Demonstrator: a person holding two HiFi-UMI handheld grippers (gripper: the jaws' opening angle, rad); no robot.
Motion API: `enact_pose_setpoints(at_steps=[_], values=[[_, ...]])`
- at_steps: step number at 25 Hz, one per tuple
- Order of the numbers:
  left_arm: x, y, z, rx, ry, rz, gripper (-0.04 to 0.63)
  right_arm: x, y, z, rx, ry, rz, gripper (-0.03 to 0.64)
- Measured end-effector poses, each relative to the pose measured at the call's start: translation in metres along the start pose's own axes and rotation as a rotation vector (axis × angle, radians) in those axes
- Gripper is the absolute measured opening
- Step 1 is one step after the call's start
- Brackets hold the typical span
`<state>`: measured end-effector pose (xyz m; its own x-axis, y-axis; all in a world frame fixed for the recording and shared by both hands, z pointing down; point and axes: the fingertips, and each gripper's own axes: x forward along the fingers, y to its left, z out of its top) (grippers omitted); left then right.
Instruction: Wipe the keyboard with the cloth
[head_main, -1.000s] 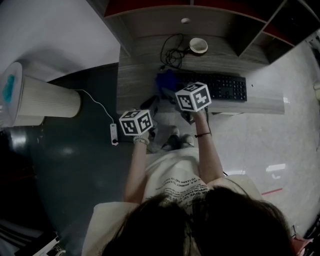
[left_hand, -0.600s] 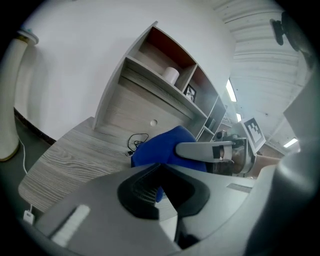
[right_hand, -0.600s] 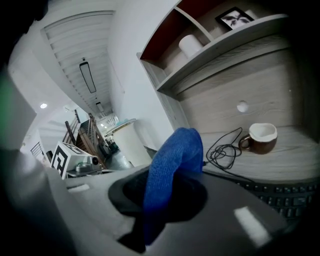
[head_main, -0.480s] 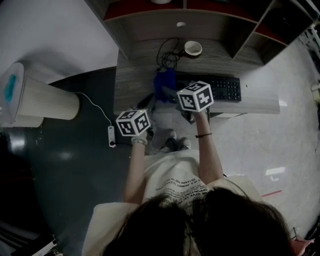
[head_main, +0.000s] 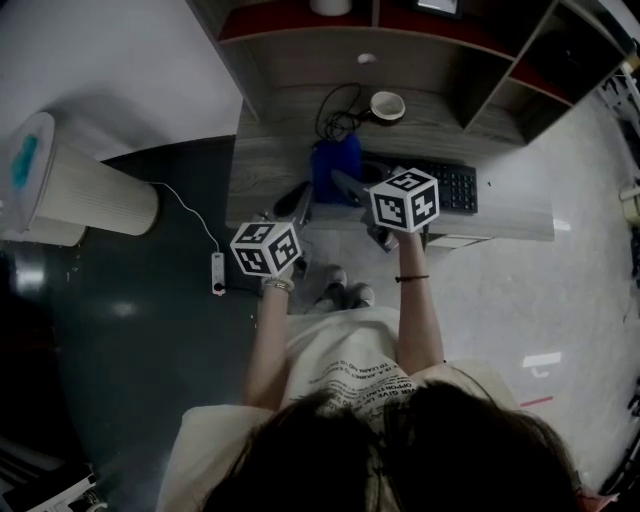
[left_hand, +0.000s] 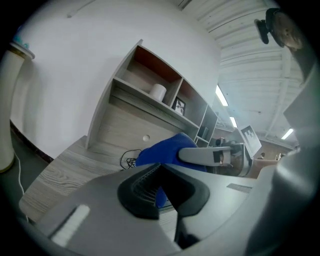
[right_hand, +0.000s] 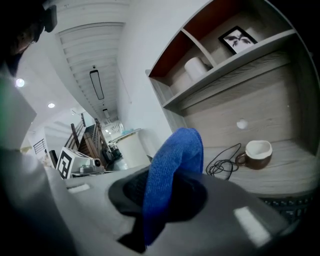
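Observation:
In the head view the black keyboard (head_main: 452, 187) lies on the right part of the wooden desk (head_main: 265, 150); its corner shows in the right gripper view too (right_hand: 292, 208). My right gripper (head_main: 352, 187) is shut on the blue cloth (head_main: 334, 168), holding it bunched above the desk just left of the keyboard. In the right gripper view the cloth (right_hand: 175, 165) stands up out of the pinched jaws (right_hand: 160, 200). My left gripper (head_main: 300, 204) hovers at the desk's front edge, left of the cloth, jaws together and holding nothing (left_hand: 162, 192). The left gripper view has the cloth (left_hand: 162, 150) just beyond its jaws.
A brown-and-white mug (head_main: 386, 105) and a coil of black cable (head_main: 340, 118) sit at the back of the desk under a shelf unit (head_main: 470, 45). A white cylindrical appliance (head_main: 75, 195) stands on the floor to the left, with a power strip (head_main: 217, 272) near the desk.
The right gripper has shifted a little right and toward the person with the cloth, which now looks more raised. The left gripper has hardly moved.

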<state>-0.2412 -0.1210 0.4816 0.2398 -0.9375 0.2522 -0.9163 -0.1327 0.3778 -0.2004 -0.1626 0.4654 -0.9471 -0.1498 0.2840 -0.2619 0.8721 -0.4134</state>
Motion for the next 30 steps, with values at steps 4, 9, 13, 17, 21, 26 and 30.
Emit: enact_pose_setpoints(at_steps=[4, 9, 13, 17, 21, 26, 30], values=[[-0.002, -0.009, 0.011, 0.032, -0.029, -0.013, 0.003, -0.010, 0.003, 0.013, -0.016, -0.046, 0.012, 0.059], [-0.004, -0.018, 0.023, 0.070, -0.054, -0.023, 0.003, -0.021, 0.006, 0.028, -0.039, -0.104, 0.021, 0.059], [-0.003, -0.022, 0.026, 0.077, -0.061, -0.022, 0.003, -0.026, 0.006, 0.035, -0.045, -0.134, 0.032, 0.058], [-0.001, -0.026, 0.027, 0.080, -0.063, -0.025, 0.003, -0.029, 0.007, 0.038, -0.058, -0.139, 0.037, 0.060], [0.000, -0.028, 0.030, 0.086, -0.072, -0.022, 0.003, -0.031, 0.008, 0.038, -0.068, -0.142, 0.044, 0.059], [0.001, -0.031, 0.034, 0.090, -0.077, -0.022, 0.003, -0.033, 0.009, 0.041, -0.079, -0.145, 0.048, 0.058], [0.002, -0.033, 0.035, 0.094, -0.076, -0.022, 0.003, -0.034, 0.009, 0.042, -0.084, -0.147, 0.050, 0.060]])
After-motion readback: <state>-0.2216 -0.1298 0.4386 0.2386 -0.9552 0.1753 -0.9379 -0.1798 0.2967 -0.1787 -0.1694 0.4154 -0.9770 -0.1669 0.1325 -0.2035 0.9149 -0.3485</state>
